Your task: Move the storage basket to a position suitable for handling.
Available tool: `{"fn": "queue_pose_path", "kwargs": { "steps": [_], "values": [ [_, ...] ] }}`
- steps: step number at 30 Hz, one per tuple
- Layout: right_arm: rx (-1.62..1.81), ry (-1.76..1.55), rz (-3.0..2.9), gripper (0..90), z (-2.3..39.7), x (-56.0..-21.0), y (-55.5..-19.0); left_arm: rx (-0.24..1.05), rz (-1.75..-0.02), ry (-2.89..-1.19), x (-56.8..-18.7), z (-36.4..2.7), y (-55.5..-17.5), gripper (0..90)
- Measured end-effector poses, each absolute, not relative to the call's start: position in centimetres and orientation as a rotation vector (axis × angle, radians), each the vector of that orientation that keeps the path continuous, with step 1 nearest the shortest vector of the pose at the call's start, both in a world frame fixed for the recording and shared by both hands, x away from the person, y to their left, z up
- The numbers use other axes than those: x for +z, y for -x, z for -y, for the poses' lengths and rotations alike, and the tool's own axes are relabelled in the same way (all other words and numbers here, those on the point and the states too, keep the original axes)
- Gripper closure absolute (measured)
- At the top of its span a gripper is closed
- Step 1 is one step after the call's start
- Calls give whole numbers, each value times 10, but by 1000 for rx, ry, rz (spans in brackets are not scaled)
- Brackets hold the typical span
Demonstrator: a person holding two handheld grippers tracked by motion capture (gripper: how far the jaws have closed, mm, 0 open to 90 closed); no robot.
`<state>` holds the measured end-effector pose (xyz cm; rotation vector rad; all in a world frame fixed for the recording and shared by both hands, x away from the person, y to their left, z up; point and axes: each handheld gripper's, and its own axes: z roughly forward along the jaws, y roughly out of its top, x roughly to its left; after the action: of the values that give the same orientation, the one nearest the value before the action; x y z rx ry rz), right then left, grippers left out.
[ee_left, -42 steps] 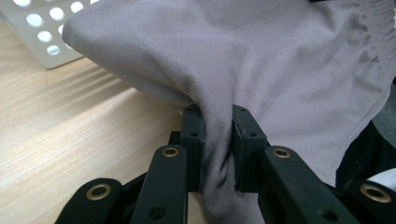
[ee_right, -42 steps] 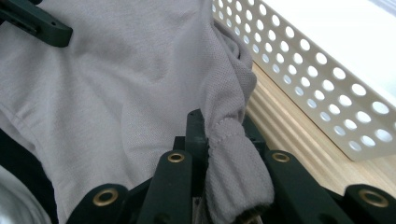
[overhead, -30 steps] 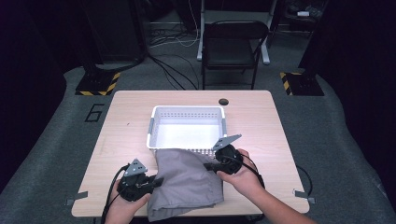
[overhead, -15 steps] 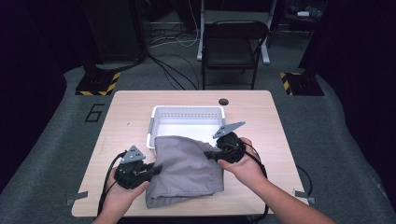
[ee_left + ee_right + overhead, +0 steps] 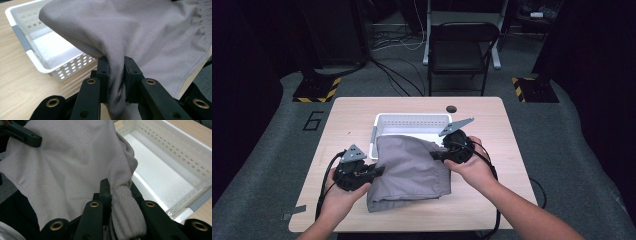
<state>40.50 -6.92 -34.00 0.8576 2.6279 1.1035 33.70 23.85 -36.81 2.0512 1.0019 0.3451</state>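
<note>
Grey cloth (image 5: 409,172) hangs between left gripper (image 5: 374,171) and right gripper (image 5: 436,155), both clamped on it, blocking the near-centre of the table (image 5: 492,120). Its far edge overlaps the near rim of the white basket (image 5: 412,120); the basket's far half is open from above. Bare tabletop left, right and beyond the basket. Chair (image 5: 459,50) stands off the far edge.
</note>
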Motion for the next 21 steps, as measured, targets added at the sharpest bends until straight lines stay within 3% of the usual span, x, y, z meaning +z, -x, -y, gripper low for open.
{"fn": "queue_pose_path", "kwargs": {
  "steps": [21],
  "values": [
    [1093, -891, -2600, 793, 65, -314, -426, 354, -1007, -2029, -347, -240, -357, 773]
  ]
}}
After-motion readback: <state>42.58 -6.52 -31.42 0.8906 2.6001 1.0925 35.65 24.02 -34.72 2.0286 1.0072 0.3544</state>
